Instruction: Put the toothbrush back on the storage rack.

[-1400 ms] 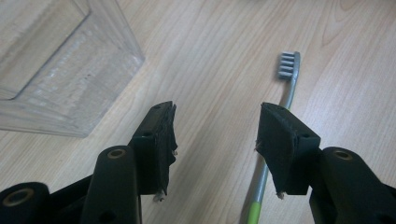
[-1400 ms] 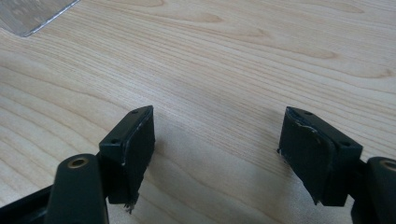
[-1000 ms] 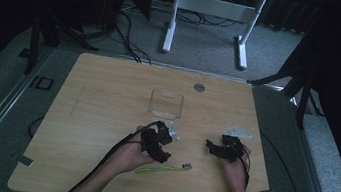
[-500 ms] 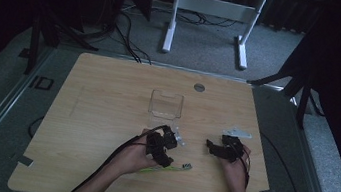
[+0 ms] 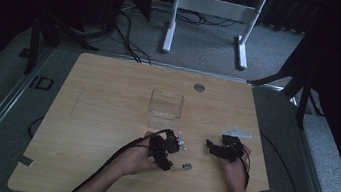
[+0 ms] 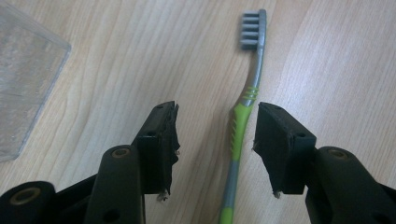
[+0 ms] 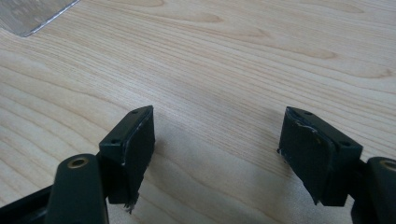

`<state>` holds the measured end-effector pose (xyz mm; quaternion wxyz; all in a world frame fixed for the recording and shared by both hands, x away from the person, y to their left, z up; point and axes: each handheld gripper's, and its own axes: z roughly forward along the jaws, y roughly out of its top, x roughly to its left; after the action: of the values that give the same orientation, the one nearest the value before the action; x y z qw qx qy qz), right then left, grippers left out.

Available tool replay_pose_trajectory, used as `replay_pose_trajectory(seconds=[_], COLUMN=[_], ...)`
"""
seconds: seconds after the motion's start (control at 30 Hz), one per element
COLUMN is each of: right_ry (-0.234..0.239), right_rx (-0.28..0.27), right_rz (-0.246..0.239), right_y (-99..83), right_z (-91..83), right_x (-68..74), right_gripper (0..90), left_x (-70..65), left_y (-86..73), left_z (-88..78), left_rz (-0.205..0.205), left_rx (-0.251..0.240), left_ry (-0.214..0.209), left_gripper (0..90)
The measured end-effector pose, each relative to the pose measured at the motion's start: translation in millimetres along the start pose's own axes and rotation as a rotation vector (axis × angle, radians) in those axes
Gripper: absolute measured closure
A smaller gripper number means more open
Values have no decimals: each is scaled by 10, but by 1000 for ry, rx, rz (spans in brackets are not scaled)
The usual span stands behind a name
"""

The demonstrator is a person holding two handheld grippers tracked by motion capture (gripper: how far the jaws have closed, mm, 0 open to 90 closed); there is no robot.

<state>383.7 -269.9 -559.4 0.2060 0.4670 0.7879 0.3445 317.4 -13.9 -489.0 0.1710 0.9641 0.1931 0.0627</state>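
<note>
High view: left gripper (image 5: 169, 152) over toothbrush (image 5: 181, 167) on tabletop (image 5: 105, 117), near clear box (image 5: 166, 106). Left gripper view: jaws spread, just been closing, straddling the handle, not pinching; next, squeeze. Right gripper view: right gripper (image 7: 217, 154) jaws spread, idle.

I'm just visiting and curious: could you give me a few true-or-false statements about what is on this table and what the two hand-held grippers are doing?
1. The toothbrush lies flat on the wooden table. True.
2. The left hand-held gripper has lifted the toothbrush clear of the table. False: its jaws, which have just been closing, straddle the handle without pressing on it.
3. The right hand-held gripper holds nothing. True.
4. The toothbrush stands inside the clear container. False: it lies on the wood nearer the person.
5. The toothbrush handle is red. False: it is green and grey.
</note>
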Motion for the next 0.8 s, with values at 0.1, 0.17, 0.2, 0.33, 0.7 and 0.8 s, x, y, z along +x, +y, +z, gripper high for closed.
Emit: replay_pose_trajectory(seconds=[0.1, 0.17, 0.2, 0.33, 0.7, 0.8], right_ry=[0, 0, 0, 0, 0, 0], right_rx=[0, 0, 0, 0, 0, 0], right_rz=[-1, 0, -1, -1, 0, 0], right_y=[0, 0, 0, 0, 0, 0], right_z=[0, 0, 0, 0, 0, 0], right_x=[-1, 0, 0, -1, 0, 0], right_gripper=[266, 266, 266, 266, 266, 265], left_x=[-7, -14, -17, -14, -51, -63], left_y=[7, 10, 12, 21, 47, 57], left_z=[15, 26, 31, 42, 111, 128], left_rz=[9, 10, 7, 11, 39, 44], left_rx=[13, 18, 19, 30, 82, 97], left_ry=[-4, -7, -8, -11, -25, -25], left_gripper=[511, 520, 522, 540, 574, 584])
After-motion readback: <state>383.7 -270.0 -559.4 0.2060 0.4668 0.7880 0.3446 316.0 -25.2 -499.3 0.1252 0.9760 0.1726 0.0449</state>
